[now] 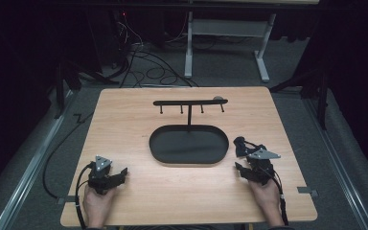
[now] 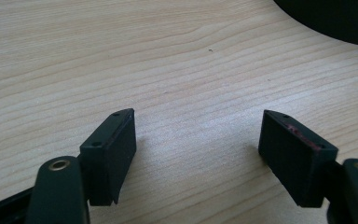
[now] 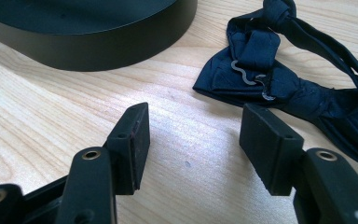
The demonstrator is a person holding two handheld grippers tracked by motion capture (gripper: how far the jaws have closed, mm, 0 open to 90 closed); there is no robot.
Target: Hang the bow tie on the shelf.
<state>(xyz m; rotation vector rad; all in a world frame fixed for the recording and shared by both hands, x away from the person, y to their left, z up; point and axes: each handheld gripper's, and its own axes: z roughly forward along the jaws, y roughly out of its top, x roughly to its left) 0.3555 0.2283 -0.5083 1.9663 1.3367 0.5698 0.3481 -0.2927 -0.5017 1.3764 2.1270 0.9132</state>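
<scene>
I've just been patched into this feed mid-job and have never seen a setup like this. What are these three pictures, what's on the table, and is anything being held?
There is no robot arm here. A person sits at a wooden table and holds a two-jaw hand tool in each hand: the left tongs and the right tongs.

The high view comes from a fixed camera above the person, looking forward and down. The other two come from small cameras riding on each tool, looking along its black jaws.

On the table stands a black stand, an oval tray base with a post and a crossbar with four pegs. Beside the tray, just ahead of the right tongs, lies a dark blue bow tie with its strap and metal hook.

Nothing is held: the left tongs are open over bare wood, and the right ones are open, short of the bow tie.
</scene>
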